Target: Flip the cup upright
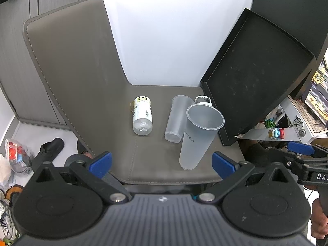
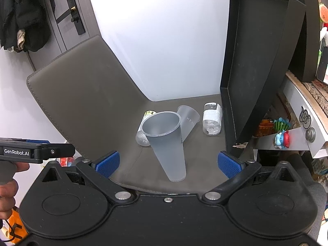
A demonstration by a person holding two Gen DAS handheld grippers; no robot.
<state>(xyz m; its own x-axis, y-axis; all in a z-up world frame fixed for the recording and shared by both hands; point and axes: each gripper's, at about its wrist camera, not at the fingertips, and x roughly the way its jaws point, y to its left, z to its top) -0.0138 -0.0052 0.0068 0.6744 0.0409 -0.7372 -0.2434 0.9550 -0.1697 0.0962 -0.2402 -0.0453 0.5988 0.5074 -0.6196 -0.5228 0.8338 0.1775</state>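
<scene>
One frosted cup [image 1: 197, 137] already upright near front edge of grey chair seat [image 1: 155, 164], mouth up, base on the leather. Second clear cup [image 1: 178, 119] on its side just behind it, long axis running front-to-back: rim toward seat's back, closed base toward the grippers, w/ a slight slant in right wrist view [image 2: 187, 121]. Looks touching or near-touching the upright cup's wall; can't tell which. Judged: if a cup remains to be flipped, that's the lying one. Left gripper [image 1: 162, 165] spread wide, nothing between the blue pads [image 1: 101, 164], hovering at seat's front edge; upright cup sits fwd and right of its centreline, lying cup further behind. Right gripper [image 2: 168, 163] likewise spread wide and empty, pads [image 2: 228, 164] either side of view; upright cup [image 2: 166, 143] dead ahead on its axis, partly masking the lying cup behind. Key relation, as a judgement: lying cup reachable only past or around the upright one; roughly equal distance for both hands, left w/ the clearer line to its base end, right blocked straight on. Grip across the cup's width, then rotate base downward. Risk: knocking the upright cup while reaching in. Also on seat: labelled bottle [image 1: 142, 115] lying left of cups, another bottle [image 2: 212, 119] lying by black tray [image 1: 256, 78] leaning at right.
</scene>
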